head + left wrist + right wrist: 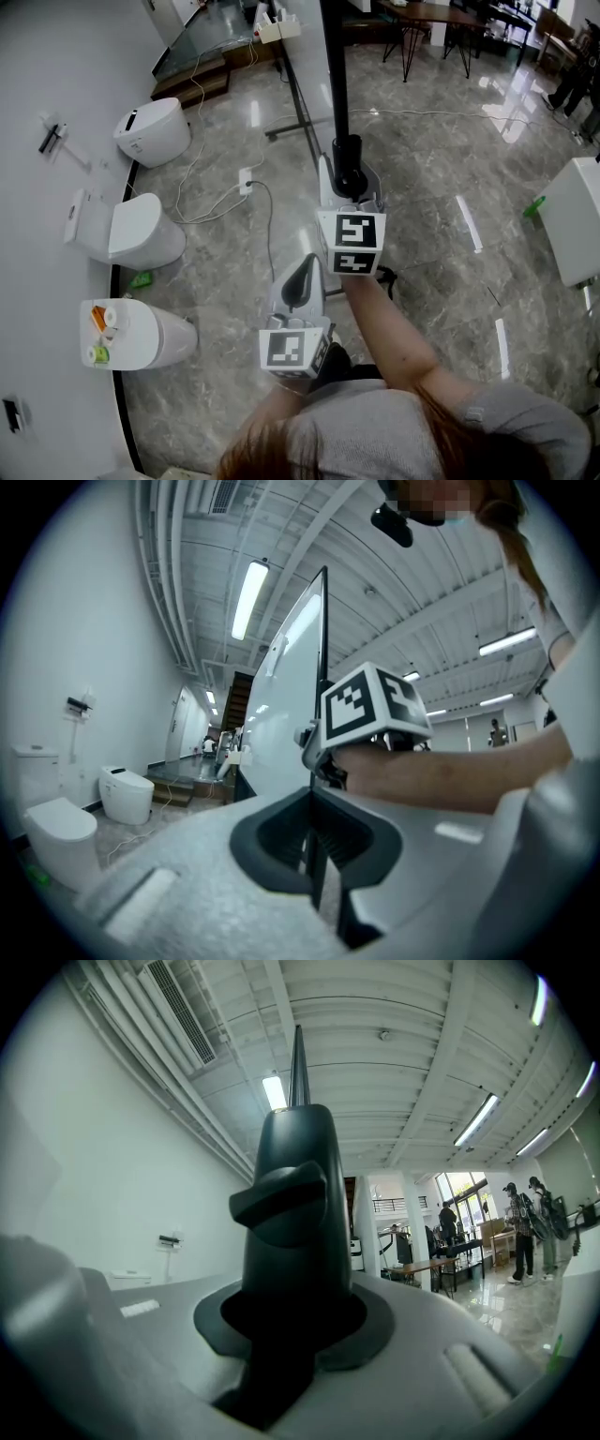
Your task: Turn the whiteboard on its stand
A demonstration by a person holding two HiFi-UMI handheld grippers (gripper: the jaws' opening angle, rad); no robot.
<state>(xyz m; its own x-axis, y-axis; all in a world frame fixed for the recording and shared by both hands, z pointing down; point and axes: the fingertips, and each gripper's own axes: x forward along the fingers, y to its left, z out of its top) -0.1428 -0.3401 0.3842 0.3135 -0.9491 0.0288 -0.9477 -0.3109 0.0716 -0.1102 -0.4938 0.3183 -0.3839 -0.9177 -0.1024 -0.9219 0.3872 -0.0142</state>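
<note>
- Grey polished stone floor (pixel 441 281): hard and slick, so my guess is the stand's feet scoot if you shove sideways instead of rotating.
- whiteboard (pixel 292 696): upright and edge-on to you, running away toward the far end of the room. Its near edge is right in front of you, and that's where the leverage is.
- stand (pixel 298 108): dark leg and foot sit left of the board, beyond your hands. A white cable (pixel 211 202) lies on the floor further left, apart from the foot.
- Toilets (pixel 136 230) line the left wall, well apart from the board, so swing room on that side looks fine.
- right gripper (pixel 347 185): farther from you, jaws clamped on the dark fitting (pixel 286 1204) at the board's edge. That looks like a solid bite.
- left gripper (pixel 317 841): nearer, jaws closed on the thin board edge itself. With two grips along one edge, the board shouldn't twist out.
</note>
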